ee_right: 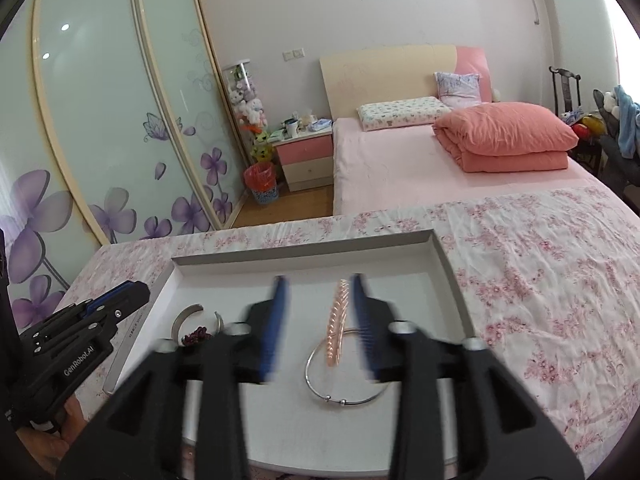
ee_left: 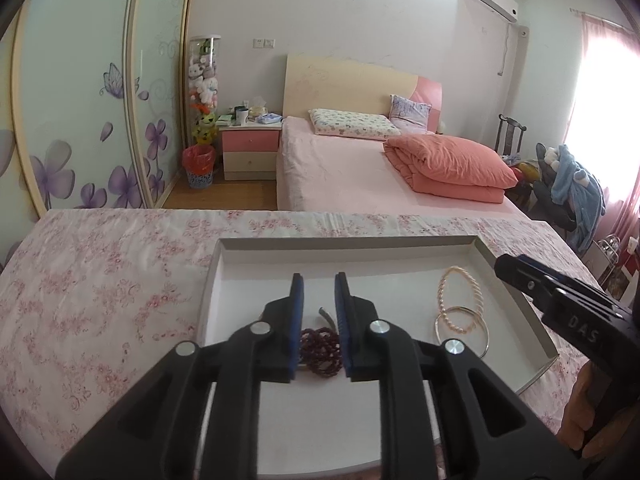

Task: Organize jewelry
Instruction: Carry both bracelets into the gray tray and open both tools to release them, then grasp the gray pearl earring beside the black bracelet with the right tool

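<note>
Dark red bead bracelet [ee_left: 320, 345], pearl strand [ee_left: 460, 300], silver bangle [ee_right: 346, 376] flat in white tray [ee_left: 348, 245].

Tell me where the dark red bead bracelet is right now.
In the left wrist view the dark red bead bracelet lies in the white tray, low between the left gripper pads, beside a silver cuff.

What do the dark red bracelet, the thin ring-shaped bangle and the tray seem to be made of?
Dark red bracelet: small glossy beads, maybe stone, glass or wood.
Thin bangle: silvery polished metal; it glints, with tiny sliding beads.
Tray: matte pale grey, crisp thin walls, probably cardboard.
</note>
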`<state>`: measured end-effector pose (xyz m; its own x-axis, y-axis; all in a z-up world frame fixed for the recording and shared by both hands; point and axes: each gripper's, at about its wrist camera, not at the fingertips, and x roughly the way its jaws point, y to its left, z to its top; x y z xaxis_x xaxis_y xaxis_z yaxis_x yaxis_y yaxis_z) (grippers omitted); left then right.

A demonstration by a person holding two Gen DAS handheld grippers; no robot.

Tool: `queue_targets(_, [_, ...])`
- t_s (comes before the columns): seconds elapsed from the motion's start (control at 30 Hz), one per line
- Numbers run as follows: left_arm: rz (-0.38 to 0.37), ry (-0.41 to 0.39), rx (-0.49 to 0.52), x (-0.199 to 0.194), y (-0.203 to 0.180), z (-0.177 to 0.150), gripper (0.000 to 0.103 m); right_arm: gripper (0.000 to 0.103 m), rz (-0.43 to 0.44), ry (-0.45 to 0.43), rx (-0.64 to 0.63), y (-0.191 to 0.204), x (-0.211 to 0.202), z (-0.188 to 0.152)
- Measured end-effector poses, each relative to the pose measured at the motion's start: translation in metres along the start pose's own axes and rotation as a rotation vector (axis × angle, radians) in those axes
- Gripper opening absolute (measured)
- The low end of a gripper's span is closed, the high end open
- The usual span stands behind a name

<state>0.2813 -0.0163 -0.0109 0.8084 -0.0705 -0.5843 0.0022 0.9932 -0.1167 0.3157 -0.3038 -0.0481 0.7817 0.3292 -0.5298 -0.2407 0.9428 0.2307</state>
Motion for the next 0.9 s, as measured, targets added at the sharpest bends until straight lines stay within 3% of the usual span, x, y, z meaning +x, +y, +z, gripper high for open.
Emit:
queue_targets(0.33, [0.031, -0.017, -0.015, -0.029, 0.014, -0.006, 0.028, 0.043, -0.016, -0.027, -0.022, -0.001, -0.024, -0.004])
queue_targets(0.57, [0.026, -0.008, 0.002, -0.058, 0.02, -0.031, 0.032, 0.043, -0.055, -0.017, -0.021, -0.018, -0.051, -0.023])
queue_targets(0.9, [0.016, 0.058, 0.046, -0.082, 0.03, -0.082, 0.045, 0.043, -0.128, 0.126, -0.028, -0.05, -0.061, -0.073])
